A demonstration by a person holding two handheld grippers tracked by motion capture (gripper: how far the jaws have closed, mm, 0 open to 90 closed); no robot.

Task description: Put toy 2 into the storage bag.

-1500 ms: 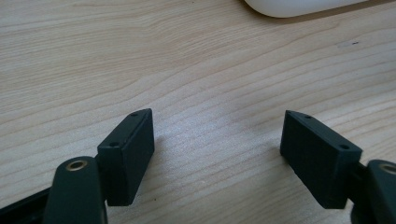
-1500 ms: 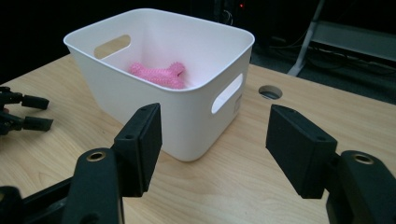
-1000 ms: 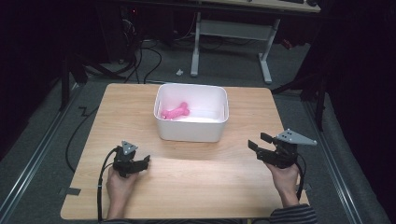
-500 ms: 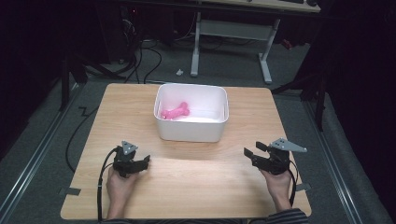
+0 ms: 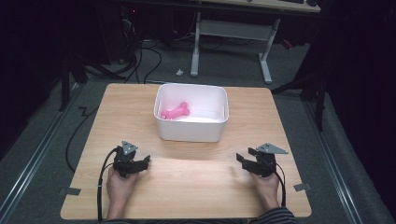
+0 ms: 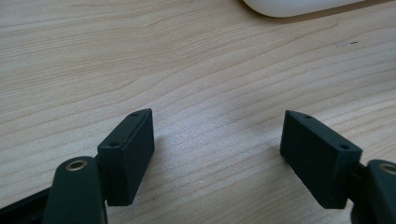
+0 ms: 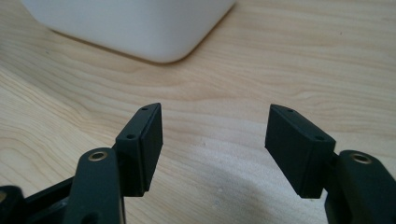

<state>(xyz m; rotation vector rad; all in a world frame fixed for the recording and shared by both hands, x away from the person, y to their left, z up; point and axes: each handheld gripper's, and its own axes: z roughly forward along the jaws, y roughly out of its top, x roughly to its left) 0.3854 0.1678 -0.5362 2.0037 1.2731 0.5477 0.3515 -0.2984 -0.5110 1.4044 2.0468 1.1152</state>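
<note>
High view: the left gripper point(image 5: 140, 162) and the right gripper point(image 5: 247, 159) both rest low near the front edge of the tabletop point(image 5: 196, 196), one toward each front corner, fingers apart and empty. The white bin point(image 5: 192, 130) sits toward the middle of the back edge, and the pink toy point(image 5: 175, 111), a small bone-shaped piece of smooth bright plastic or rubber, lies flat on the bin's floor toward its left wall. The likely risk: reaching in at a low angle, a finger could catch the bin's rim and shove or tip the light bin.

Left gripper view: the fingers point(image 6: 128, 154) stand wide over bare wood, with the bin's rounded edge point(image 6: 299, 7) ahead.

Right gripper view: the fingers point(image 7: 142, 147) are likewise spread with nothing between them, and the bin's corner point(image 7: 140, 32) is close ahead. Its wall hides the toy, so a blind grab might pinch one rounded end and let it slip.
</note>
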